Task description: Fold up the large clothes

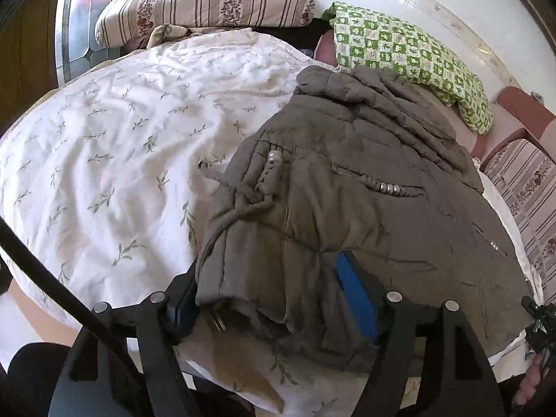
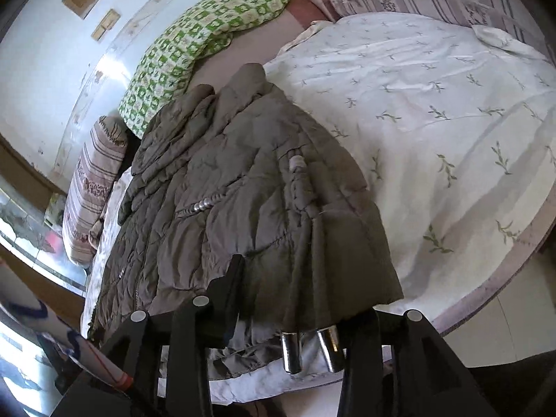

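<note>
A grey-brown quilted jacket (image 1: pixel 347 180) lies bundled on a bed, on a white leaf-print quilt (image 1: pixel 114 132), as a person works at folding it with a gripper in each hand. The jacket sits at the near edge of the bed, its far end reaching up to a green checked pillow (image 1: pixel 410 55) by the wall. A striped pillow (image 1: pixel 208 3) lies beyond the quilt, well apart from the jacket.

The left gripper (image 1: pixel 278 302) stands partly open astride the jacket's near hem. A thick fold of padding fills the gap between its blue-padded fingers, and both pads appear to touch the cloth. Whether they press it firmly cannot be told.

The right gripper (image 2: pixel 299 299) is also partly open at the near hem, with cloth bunched between its fingers. Two metal cord ends (image 2: pixel 309 347) hang just below the hem there. The left finger lies on top of the padding. Whether the gripper truly pinches the hem cannot be told from either view.

The step in hand looks to be taking hold of the near hem at two places, ready for the next fold. The jacket seems already doubled once, lengthwise. The next move likely calls for a firm grip on both sides, then an even lift toward the green pillow, keeping the bulky layers from slipping apart.
</note>
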`<state>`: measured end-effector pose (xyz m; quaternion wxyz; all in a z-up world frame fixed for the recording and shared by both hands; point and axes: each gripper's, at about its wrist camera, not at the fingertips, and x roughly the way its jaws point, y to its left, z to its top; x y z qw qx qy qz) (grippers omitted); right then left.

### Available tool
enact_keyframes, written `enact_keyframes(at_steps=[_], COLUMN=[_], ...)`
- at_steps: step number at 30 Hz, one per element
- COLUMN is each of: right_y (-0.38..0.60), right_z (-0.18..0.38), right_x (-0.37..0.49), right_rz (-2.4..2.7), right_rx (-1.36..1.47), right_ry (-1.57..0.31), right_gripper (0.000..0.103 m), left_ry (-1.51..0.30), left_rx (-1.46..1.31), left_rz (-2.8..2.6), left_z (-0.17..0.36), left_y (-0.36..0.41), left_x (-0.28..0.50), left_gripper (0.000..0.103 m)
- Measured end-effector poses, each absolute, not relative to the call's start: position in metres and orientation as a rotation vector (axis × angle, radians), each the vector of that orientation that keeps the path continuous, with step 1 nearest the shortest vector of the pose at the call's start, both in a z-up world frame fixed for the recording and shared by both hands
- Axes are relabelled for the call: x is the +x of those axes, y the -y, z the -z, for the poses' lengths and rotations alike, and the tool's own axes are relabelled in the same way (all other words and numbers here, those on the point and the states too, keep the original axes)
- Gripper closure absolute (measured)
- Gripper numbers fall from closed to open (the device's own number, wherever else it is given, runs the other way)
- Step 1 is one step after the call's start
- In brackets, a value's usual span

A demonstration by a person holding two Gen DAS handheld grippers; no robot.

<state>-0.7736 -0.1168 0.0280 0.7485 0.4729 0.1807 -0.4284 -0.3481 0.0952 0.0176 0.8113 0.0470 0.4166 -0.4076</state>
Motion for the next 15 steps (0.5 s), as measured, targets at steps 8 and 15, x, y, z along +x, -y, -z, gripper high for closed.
enact_keyframes(at_steps=[8, 15], right_y=[0.121, 0.111], right_z=[-0.018, -0.021], right_x=[-0.787, -0.754], right_rz=[0.963, 0.8], right_rx=[1.077, 1.008], right_ry=[-0.374, -0.409], right_gripper=[0.054, 0.07], left_ry=[-0.857, -0.833], left_rx=[0.138, 0.181], left_rz=[0.857, 0.855], left_z=[-0.016, -0.014], left_y=[-0.09, -0.081], left_x=[-0.356, -0.364], left_gripper=[0.025, 0.021])
